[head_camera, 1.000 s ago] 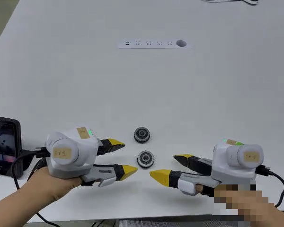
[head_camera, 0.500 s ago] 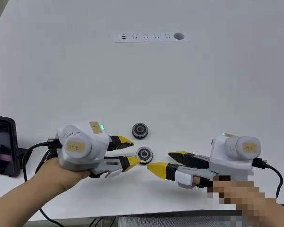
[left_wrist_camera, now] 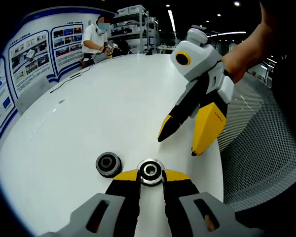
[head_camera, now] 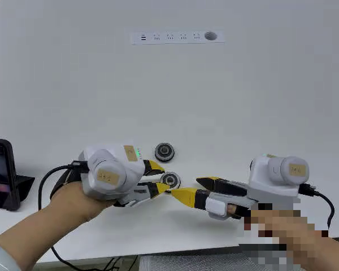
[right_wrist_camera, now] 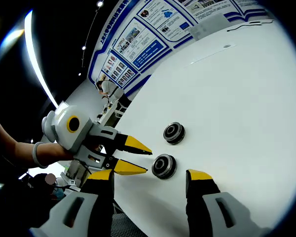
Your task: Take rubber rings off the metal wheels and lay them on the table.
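Note:
Two small metal wheels with black rubber rings lie flat on the white table (head_camera: 243,101). The far wheel (head_camera: 165,151) (left_wrist_camera: 108,164) (right_wrist_camera: 174,133) lies free. The near wheel (head_camera: 170,180) (left_wrist_camera: 150,171) (right_wrist_camera: 164,166) sits right at the yellow tips of my left gripper (head_camera: 162,178) (left_wrist_camera: 150,177) (right_wrist_camera: 147,160), whose jaws stand apart on either side of it, open. From the right my right gripper (head_camera: 193,188) (right_wrist_camera: 151,177) (left_wrist_camera: 178,146) points at the same wheel, open, its tips a little short of the wheel.
A white power strip (head_camera: 175,37) lies at the back of the table. A dark screen on a stand (head_camera: 0,180) sits at the left edge, with a black cable (head_camera: 51,175) running to the left gripper. The table's front edge is just below both hands.
My left gripper has moved right until its tips flank the near wheel. My right gripper has moved left toward that wheel. The wheels have stayed in place.

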`<state>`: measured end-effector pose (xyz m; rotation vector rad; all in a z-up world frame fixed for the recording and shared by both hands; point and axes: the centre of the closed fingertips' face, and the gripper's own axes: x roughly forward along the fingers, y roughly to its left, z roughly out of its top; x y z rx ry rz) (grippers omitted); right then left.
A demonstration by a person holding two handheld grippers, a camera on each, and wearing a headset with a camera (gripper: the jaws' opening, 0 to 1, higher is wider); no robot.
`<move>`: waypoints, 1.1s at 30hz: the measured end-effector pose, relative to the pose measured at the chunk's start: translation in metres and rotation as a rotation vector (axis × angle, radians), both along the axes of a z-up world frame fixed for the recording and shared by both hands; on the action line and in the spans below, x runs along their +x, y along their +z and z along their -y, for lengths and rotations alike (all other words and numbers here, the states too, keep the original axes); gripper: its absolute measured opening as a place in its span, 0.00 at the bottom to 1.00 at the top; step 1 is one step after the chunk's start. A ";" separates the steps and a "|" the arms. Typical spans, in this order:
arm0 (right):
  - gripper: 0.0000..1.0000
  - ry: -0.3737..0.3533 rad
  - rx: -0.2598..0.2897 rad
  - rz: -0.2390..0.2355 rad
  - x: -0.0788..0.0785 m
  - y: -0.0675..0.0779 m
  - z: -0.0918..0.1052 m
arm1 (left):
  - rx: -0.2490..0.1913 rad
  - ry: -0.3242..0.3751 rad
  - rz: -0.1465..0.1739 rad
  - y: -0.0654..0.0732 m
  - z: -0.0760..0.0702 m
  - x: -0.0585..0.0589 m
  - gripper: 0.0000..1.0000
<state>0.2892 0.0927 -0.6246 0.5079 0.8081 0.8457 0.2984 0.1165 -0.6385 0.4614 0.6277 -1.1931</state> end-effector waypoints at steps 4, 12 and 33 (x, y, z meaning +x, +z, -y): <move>0.60 -0.001 0.006 -0.002 -0.001 0.000 -0.001 | 0.021 -0.017 0.014 -0.004 0.002 0.001 0.19; 0.59 -0.009 0.014 -0.008 -0.001 -0.001 -0.001 | 0.051 -0.041 0.032 -0.009 0.005 0.004 0.16; 0.58 -0.009 0.022 -0.015 0.001 -0.002 -0.001 | 0.030 -0.010 -0.024 -0.016 0.008 0.007 0.16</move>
